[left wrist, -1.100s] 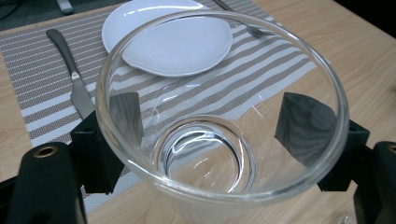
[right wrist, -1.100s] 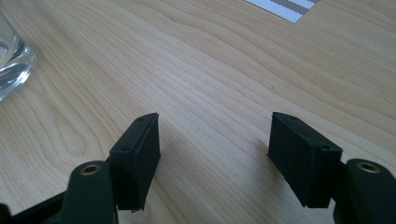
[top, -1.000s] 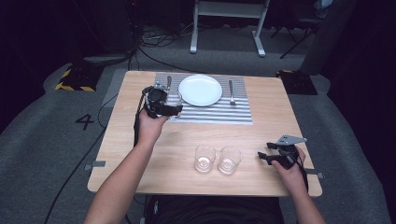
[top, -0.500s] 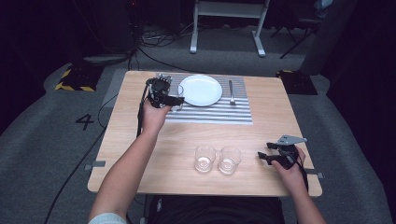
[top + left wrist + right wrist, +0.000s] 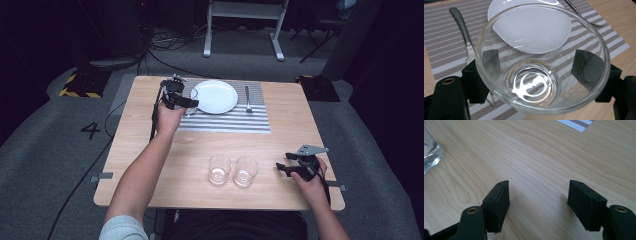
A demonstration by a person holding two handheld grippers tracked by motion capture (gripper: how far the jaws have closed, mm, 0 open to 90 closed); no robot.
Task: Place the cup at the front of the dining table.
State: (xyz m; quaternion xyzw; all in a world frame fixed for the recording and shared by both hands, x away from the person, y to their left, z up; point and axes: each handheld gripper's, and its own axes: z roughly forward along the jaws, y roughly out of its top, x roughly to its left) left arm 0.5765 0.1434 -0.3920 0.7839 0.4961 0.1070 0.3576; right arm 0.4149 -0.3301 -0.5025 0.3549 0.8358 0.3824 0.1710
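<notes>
My left gripper (image 5: pixel 188 103) is at the left end of the striped placemat (image 5: pixel 235 120), shut on a clear drinking glass (image 5: pixel 190 103). In the left gripper view the glass (image 5: pixel 541 62) sits between both black jaws of my left gripper (image 5: pixel 539 63), mouth toward the camera, over the mat beside the white plate (image 5: pixel 534 27). The plate (image 5: pixel 215 96) lies on the mat's middle. My right gripper (image 5: pixel 280 169) rests low at the table's front right, open, with bare wood between the jaws of my right gripper (image 5: pixel 539 195).
Two more empty glasses (image 5: pixel 219 169) (image 5: pixel 245 171) stand side by side near the front edge, left of the right gripper; one glass (image 5: pixel 430 150) shows at that view's left. A fork (image 5: pixel 247 98) lies right of the plate. A metal utensil (image 5: pixel 461 27) lies on the mat.
My left gripper has carried the glass farther from the person, onto the placemat's left end beside the plate. The right gripper has stayed put.
</notes>
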